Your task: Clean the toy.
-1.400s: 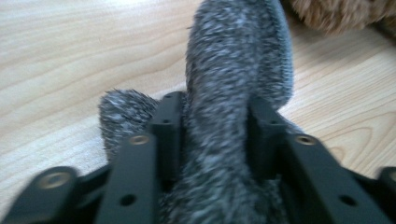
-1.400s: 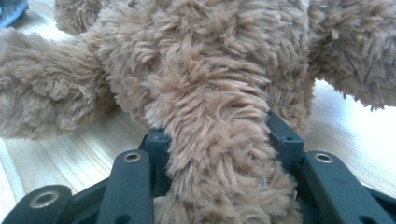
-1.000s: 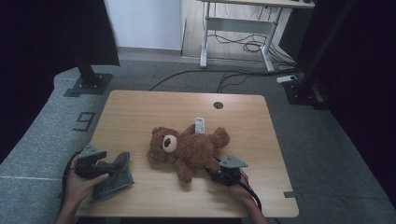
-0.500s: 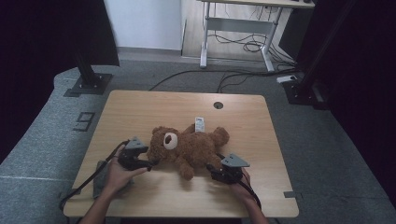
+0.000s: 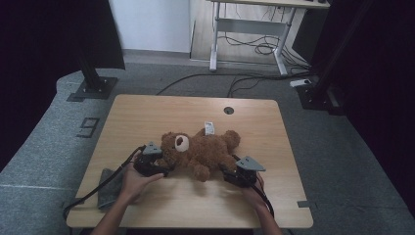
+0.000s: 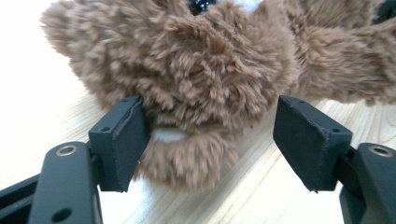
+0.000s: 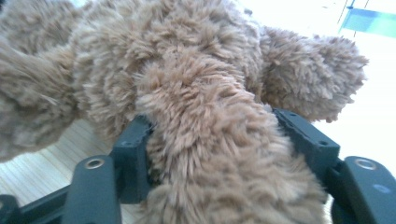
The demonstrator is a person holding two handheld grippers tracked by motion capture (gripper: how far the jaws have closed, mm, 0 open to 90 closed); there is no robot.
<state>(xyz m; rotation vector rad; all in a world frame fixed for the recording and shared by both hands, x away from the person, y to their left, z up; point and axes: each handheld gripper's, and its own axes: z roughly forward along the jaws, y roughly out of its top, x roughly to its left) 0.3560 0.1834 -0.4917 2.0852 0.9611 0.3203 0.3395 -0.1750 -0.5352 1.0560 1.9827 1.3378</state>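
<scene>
A fluffy brown plush teddy bear is lying on its back near the middle of the light wooden desk, a little toward the person's edge, with its head pointing to the left edge and a small white label sticking out on the far side of its body.

The left gripper is resting just beside the bear's head. In the left gripper view its black fingers are standing wide open on both sides of a tuft of fur, maybe an ear or the side of the head; the left one is just touching the fur, the right one is staying clear, so nothing is being held yet.

The right gripper is sitting at the bear's leg, near the right part of the person's edge. Its fingers have just been opening, and the thick furry leg is lying between them. The fur is brushing both fingers, but they are looking loose around it more than pressing, so I judge it is not gripping now.

A dark grey folded cloth is lying at the near-left corner, apart from the bear.

The step in hand seems to be taking the bear at two ends. Next, the left fingers need to close on the head, and the right ones need a firm bite on the leg, deep enough that the soft fur is not slipping out.
</scene>
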